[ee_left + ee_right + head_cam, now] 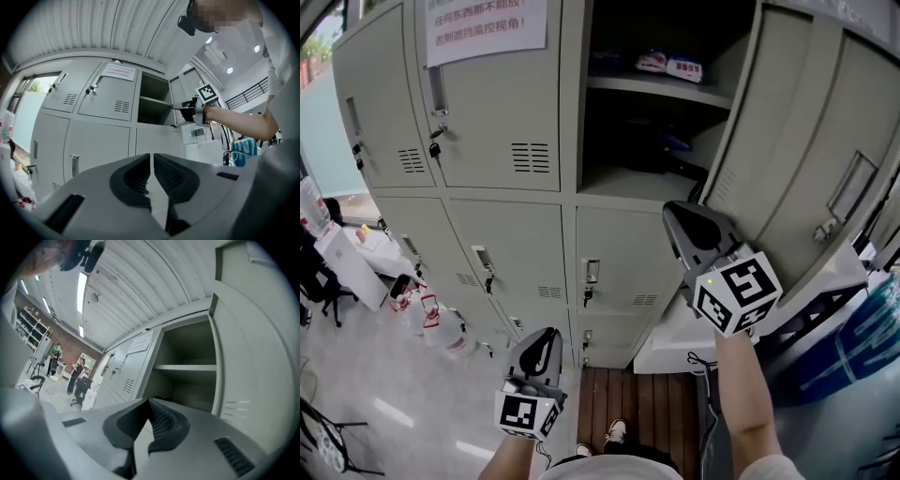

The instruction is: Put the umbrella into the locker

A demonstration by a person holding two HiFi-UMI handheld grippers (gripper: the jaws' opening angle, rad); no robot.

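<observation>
The grey locker [652,178] at the upper right stands open, its door [806,159] swung out to the right. On its lower shelf lies a dark bundle [652,148] that looks like the folded umbrella. My right gripper [682,217] is shut and empty, just in front of the locker's lower edge; in the right gripper view its jaws [149,400] point into the open compartment [187,380]. My left gripper [540,345] hangs lower and to the left, before the closed doors, shut with nothing in it [151,155]. The left gripper view also catches the right gripper [178,107].
Flat packets [670,66] lie on the open locker's upper shelf. A paper notice [486,28] hangs on the closed door beside it. A white cabinet [675,342] stands below the open door. Plastic bottles [431,314] sit on the floor at the left, near a white table [352,262].
</observation>
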